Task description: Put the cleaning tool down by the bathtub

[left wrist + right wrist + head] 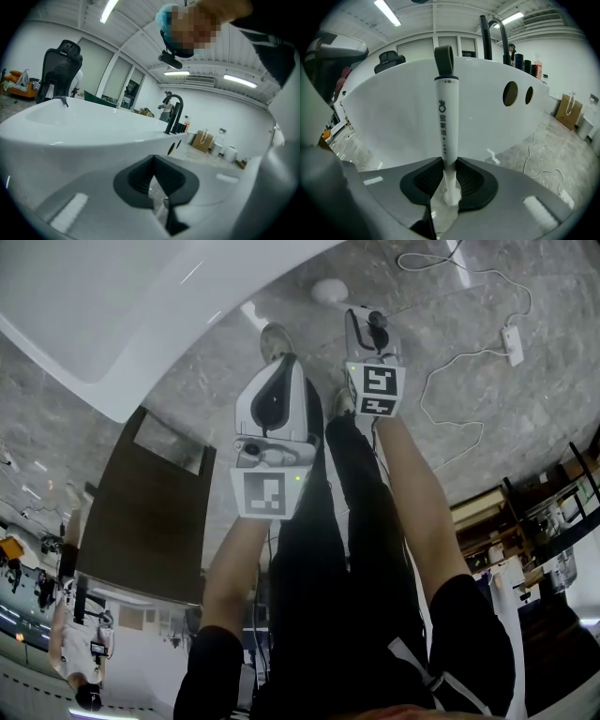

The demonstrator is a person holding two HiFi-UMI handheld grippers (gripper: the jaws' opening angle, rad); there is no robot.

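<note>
Right claw (449, 164) clamped on cleaning tool (446, 117) handle; left claw (153, 161) closed, empty.

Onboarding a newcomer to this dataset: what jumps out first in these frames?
The white cleaning tool runs up the middle of the right gripper view, its handle clamped in the right gripper. Close behind it the white bathtub fills the picture, with two oval holes in its side and a black faucet rising above its rim.

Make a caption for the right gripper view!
The right gripper grips the white cleaning tool, with the bathtub behind it.
</note>
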